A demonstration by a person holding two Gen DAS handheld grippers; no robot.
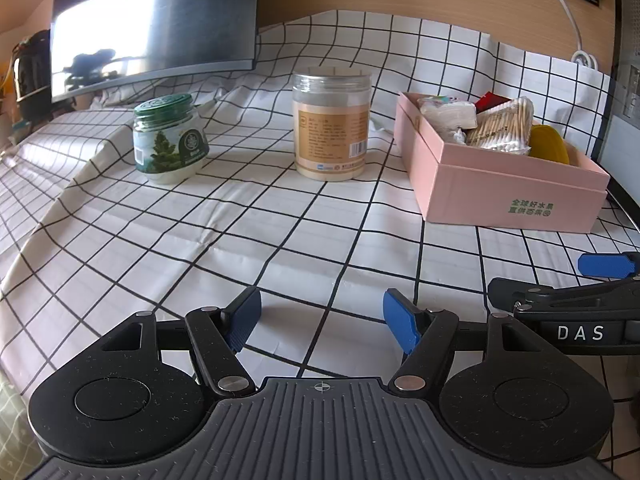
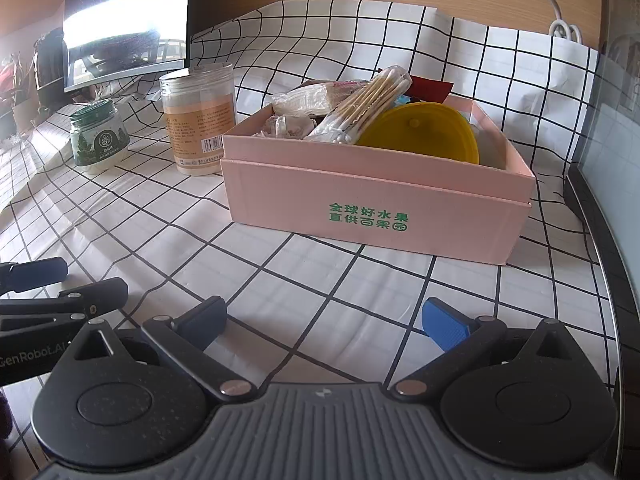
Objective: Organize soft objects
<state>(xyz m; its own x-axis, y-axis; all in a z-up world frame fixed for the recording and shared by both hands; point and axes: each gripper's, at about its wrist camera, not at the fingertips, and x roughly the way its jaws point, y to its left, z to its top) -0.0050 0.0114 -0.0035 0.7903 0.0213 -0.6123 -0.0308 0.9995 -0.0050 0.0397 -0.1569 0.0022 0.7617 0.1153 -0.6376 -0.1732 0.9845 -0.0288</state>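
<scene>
A pink box [image 1: 508,196] [image 2: 372,204] stands on the checked cloth at the right. It holds a bag of cotton swabs [image 1: 502,126] [image 2: 360,110], wrapped white soft packs [image 1: 448,114] [image 2: 300,100], a yellow round item [image 1: 550,146] [image 2: 424,132] and a red pack [image 2: 432,88]. My left gripper [image 1: 322,320] is open and empty, low over the cloth in front of the jars. My right gripper [image 2: 324,320] is open and empty in front of the box. Each gripper shows at the edge of the other's view [image 1: 568,300] [image 2: 52,288].
A clear jar with a tan label [image 1: 330,124] [image 2: 198,116] and a green-lidded jar [image 1: 170,138] [image 2: 98,136] stand left of the box. A monitor [image 1: 152,24] [image 2: 124,24] stands behind. A white cable [image 1: 568,12] hangs at the back right. The table's dark edge [image 2: 600,232] runs at the right.
</scene>
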